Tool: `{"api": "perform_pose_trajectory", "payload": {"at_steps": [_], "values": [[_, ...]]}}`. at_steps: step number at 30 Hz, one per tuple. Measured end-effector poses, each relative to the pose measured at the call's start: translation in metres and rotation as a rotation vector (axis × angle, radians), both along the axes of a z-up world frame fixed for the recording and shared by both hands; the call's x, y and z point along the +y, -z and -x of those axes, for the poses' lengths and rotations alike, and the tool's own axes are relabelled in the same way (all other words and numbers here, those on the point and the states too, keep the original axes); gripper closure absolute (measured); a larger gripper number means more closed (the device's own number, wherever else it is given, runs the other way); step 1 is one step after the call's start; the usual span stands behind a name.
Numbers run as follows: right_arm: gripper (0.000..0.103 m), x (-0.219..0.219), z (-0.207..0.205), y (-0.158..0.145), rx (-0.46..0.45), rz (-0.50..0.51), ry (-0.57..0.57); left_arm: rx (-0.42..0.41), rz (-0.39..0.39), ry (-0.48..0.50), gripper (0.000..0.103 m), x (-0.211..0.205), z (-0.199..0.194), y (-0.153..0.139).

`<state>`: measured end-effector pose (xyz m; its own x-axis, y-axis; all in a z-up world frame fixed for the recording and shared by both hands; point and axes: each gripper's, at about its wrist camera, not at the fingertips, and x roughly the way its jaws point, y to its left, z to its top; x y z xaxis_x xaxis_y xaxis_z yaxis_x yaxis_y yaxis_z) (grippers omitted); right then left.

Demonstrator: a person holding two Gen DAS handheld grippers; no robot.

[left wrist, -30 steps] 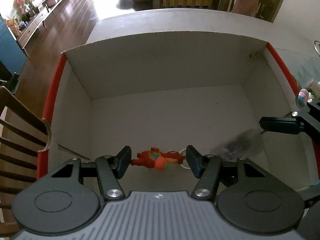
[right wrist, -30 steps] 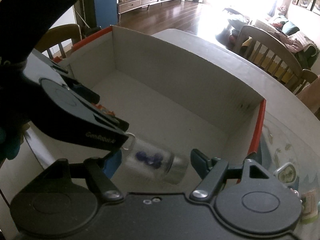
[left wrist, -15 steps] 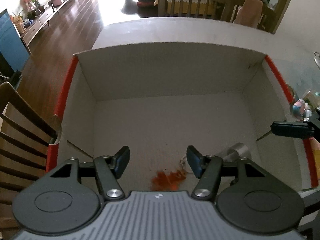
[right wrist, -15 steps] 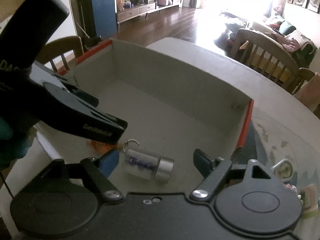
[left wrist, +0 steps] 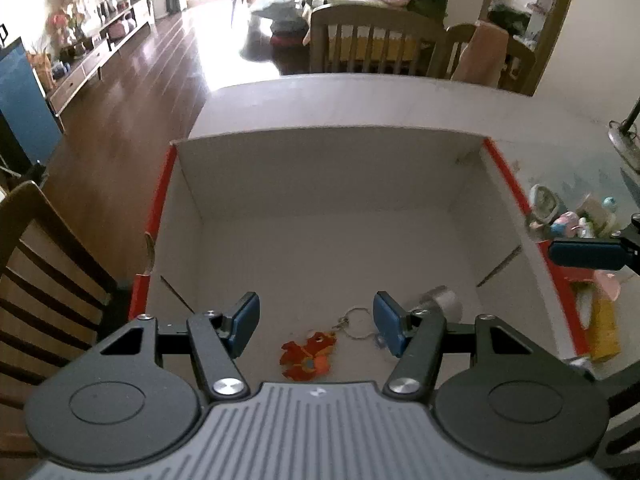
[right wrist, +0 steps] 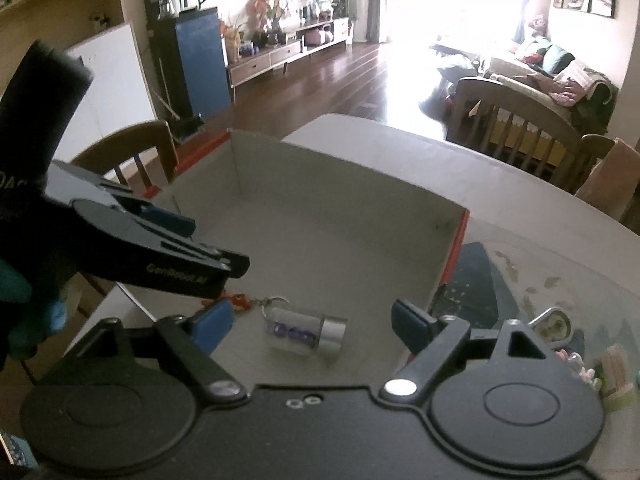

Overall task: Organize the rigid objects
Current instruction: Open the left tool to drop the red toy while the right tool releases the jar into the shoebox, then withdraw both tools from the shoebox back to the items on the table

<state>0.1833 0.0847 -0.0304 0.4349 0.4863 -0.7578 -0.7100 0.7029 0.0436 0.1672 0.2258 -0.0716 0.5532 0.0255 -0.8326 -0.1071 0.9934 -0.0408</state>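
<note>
Both tongs tilt downward over an open cardboard box [left wrist: 332,184] with red outer edges on the bench [left wrist: 560,152]. The left tongs [left wrist: 316,324] are released, nothing between the blue pads. The right tongs [right wrist: 312,326] have just been opening and grip nothing. On the matte box floor lie a flat orange keychain figure [left wrist: 307,356] and a clear cylindrical vial [right wrist: 306,330] with a silver cap, just beside each other.

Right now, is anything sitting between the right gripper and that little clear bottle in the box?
Nothing visible. The right gripper has just been opening, and the clear bottle lies on the floor of the box below the gap, untouched. The orange keychain lies off to one side, under the left gripper.
</note>
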Motion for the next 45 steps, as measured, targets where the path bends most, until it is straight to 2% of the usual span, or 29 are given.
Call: {"api": "perform_pose_trajectory", "payload": {"at_steps": [10,13,17,20,23,25,32,41,45], "values": [[0.007,-0.035,0.021,-0.033,-0.022,-0.129,0.043,-0.11,-0.007,0.016,0.04,-0.02,0.024,-0.04],[0.005,-0.049,0.027,-0.042,-0.024,-0.175,0.064,-0.145,-0.009,0.014,0.034,-0.027,0.033,-0.05],[0.003,-0.067,0.038,-0.05,-0.053,-0.214,0.082,-0.184,-0.024,0.019,0.033,-0.038,0.042,-0.063],[0.002,-0.082,0.046,-0.056,-0.074,-0.248,0.094,-0.212,-0.03,0.02,0.027,-0.048,0.051,-0.072],[0.002,-0.096,0.052,-0.061,-0.108,-0.265,0.11,-0.238,-0.023,0.027,0.026,-0.06,0.06,-0.077],[0.002,-0.108,0.054,-0.062,-0.118,-0.276,0.131,-0.25,-0.024,0.026,0.022,-0.069,0.064,-0.08],[0.002,-0.158,0.054,-0.057,-0.126,-0.285,0.215,-0.294,-0.011,0.048,0.022,-0.105,0.075,-0.084],[0.002,-0.225,0.047,-0.044,-0.133,-0.247,0.287,-0.289,0.034,0.082,0.017,-0.16,0.066,-0.072],[0.002,-0.25,0.039,-0.037,-0.133,-0.234,0.317,-0.293,0.063,0.094,0.003,-0.185,0.064,-0.062]]}}
